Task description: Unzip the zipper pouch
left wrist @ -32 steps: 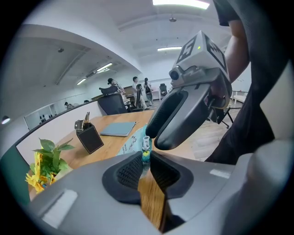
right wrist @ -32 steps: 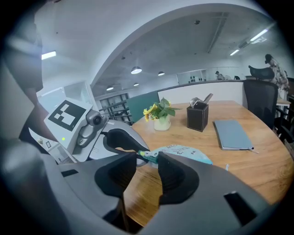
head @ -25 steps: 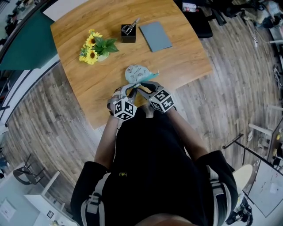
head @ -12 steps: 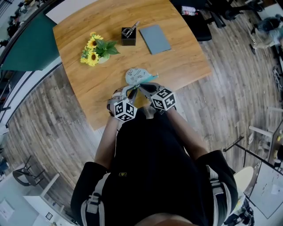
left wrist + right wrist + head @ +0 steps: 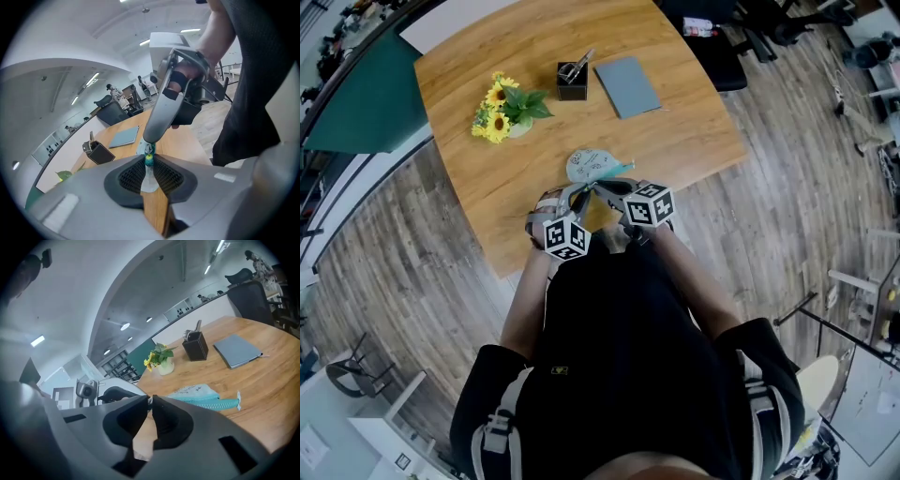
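Observation:
The pale patterned zipper pouch [image 5: 587,164] lies on the wooden table [image 5: 694,131] near its front edge, with its teal zipper [image 5: 213,403] running to the right. My left gripper [image 5: 149,171] is shut on the pouch's near end, and pale fabric shows between its pads [image 5: 133,176]. My right gripper [image 5: 150,401] comes in from the right, and its tips pinch the small zipper pull [image 5: 149,150] just past the left jaws. In the head view both grippers, left [image 5: 581,187] and right [image 5: 602,185], meet at the pouch's near end.
Sunflowers in a small pot [image 5: 502,108] stand at the table's left. A black pen holder [image 5: 572,78] and a grey notebook [image 5: 626,86] lie at the back. The table's front edge is just under the grippers, with plank floor around it.
Both grippers stay together at the pouch's near end. The right gripper's marker cube has shifted slightly up and right. The pouch has hardly moved.

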Available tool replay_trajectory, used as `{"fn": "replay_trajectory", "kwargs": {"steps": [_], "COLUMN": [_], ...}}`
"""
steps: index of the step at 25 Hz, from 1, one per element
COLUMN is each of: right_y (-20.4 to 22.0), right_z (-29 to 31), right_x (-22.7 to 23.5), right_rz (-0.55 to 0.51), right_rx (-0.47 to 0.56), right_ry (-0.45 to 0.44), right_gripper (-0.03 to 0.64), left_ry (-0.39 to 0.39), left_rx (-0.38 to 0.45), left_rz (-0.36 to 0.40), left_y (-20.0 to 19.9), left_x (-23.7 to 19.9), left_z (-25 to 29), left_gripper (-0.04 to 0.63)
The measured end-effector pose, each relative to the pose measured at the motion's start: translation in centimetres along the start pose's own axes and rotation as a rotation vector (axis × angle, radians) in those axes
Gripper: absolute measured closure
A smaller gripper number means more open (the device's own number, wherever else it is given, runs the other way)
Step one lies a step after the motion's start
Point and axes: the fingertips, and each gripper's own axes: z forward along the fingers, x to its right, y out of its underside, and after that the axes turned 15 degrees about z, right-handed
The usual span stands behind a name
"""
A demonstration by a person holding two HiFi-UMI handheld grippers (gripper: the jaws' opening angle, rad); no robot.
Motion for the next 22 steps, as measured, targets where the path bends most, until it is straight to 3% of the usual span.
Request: {"fn": "replay_trajectory", "kwargs": {"steps": [3, 8, 14, 22], "right_y": [0.2, -0.1, -1.3, -3.0], "right_z": [0.0, -0.1, -0.6, -0.8], "right_x": [-0.2, -0.7, -1.8, -2.5], "right_rz": [0.016, -0.003, -0.075, -0.174], "right_rx": [-0.011, 0.005, 0.046, 0.087], "right_ry": [-0.012, -0.023, -0.02, 0.023], "right_gripper": [0.577, 0.603, 0.609, 0.609], "left_ry": [-0.002, -0.006, -0.027, -0.054], "left_rx": [-0.003, 0.003, 0.039, 0.058], "left_rz": [0.038, 0.039, -0.036, -0.067], "left_y": [-0.3, -0.5, -1.0, -1.1], "left_x": [0.0, -0.3, -1.7, -3.6], "left_z": [-0.1, -0.2, -0.9, -1.4], "left_gripper": [0.543, 0.543, 0.543, 0.543]}}
